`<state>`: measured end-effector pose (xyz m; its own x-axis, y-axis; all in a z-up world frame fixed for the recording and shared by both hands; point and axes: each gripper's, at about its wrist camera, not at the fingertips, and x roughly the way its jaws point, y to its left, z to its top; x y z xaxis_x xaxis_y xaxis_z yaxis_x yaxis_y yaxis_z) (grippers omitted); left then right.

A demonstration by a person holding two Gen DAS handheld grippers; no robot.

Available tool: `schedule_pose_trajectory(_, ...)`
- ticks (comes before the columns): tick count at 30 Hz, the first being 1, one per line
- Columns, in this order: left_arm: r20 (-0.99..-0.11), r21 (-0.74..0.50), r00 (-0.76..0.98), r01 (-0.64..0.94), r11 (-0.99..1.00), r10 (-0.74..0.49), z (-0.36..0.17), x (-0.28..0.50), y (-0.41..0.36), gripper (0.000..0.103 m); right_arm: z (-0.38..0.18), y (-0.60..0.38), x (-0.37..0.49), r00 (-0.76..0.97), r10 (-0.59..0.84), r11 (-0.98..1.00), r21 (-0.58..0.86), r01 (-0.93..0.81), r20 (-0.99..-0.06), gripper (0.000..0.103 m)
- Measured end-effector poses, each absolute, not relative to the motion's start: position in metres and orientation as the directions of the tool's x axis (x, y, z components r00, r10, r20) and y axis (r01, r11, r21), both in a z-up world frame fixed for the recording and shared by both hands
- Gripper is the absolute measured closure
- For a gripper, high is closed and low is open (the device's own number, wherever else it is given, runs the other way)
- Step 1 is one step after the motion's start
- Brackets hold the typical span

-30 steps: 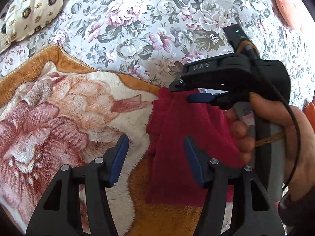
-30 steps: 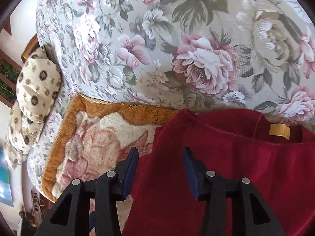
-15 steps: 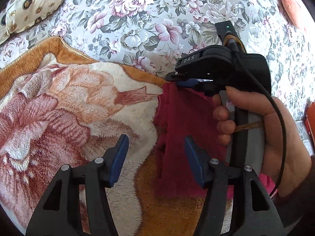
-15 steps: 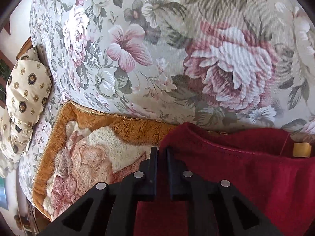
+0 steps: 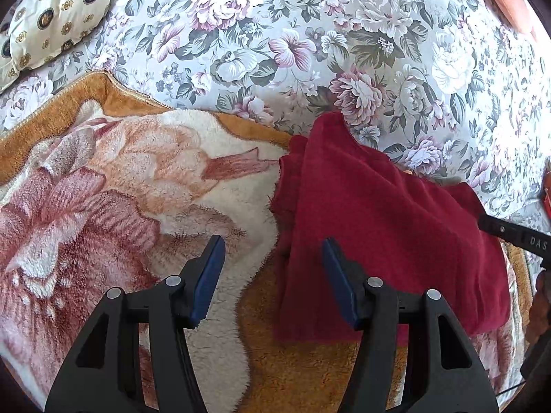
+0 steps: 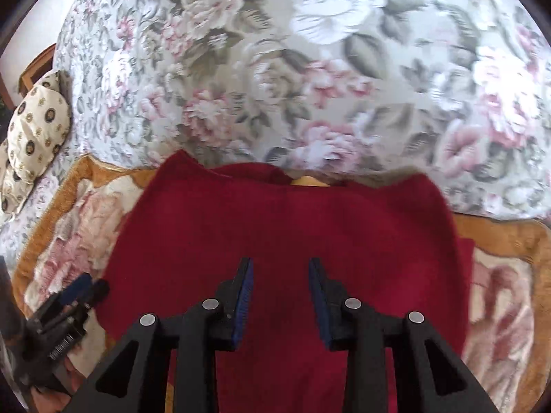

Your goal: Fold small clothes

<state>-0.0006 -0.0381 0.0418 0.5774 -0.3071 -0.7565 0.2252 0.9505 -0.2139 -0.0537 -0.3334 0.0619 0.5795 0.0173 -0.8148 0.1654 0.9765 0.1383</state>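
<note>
On floral bedspread (image 5: 310, 34): plush blanket (image 5: 120, 172), red garment (image 5: 378, 213).

A dark red garment (image 6: 286, 227) lies folded, flat on the blanket.

floral bedspread (image 5: 310, 34) beyond blanket (image 5: 120, 172) far edge lies bare; pillow (image 5: 51, 10) blocks far-left corner; red garment (image 5: 378, 223) covers blanket's right side

The right tool (image 5: 516, 237) bears the letters "DAS" on its black body.
</note>
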Motion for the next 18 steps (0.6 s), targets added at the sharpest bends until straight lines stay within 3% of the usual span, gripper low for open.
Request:
schedule_pose_trajectory(4,-0.754,-0.255,0.554,0.248,0.935,-0.353,0.037,0.000,-0.041,0.044,0.028,-0.384,-0.071,0.495,-0.073,0.939,0.107,0.326,-0.866,0.069)
schedule_pose_trajectory(8,-0.766,-0.372,0.459,0.255,0.893,-0.450,0.030,0.004,-0.040,0.044,0.030,-0.400,-0.080,0.530,0.007,0.937,0.191,0.293,-0.848,0.069)
schedule_pose_trajectory(10,-0.759,-0.445,0.413,0.235,0.864,-0.504,0.029,0.006,-0.036,0.040,0.048,-0.405,-0.096,0.581,0.050,0.926,0.255,0.278,-0.812,0.068)
schedule_pose_trajectory(12,-0.743,-0.501,0.396,0.206,0.840,-0.540,0.029,0.005,-0.029,0.024,0.060,-0.410,-0.114,0.601,0.038,0.925,0.256,0.282,-0.798,0.059)
schedule_pose_trajectory(18,-0.748,-0.567,0.315,0.155,0.809,-0.585,0.019,0.005,-0.031,0.020,0.043,-0.439,-0.162,0.569,0.005,0.894,0.258,0.365,-0.823,0.055)
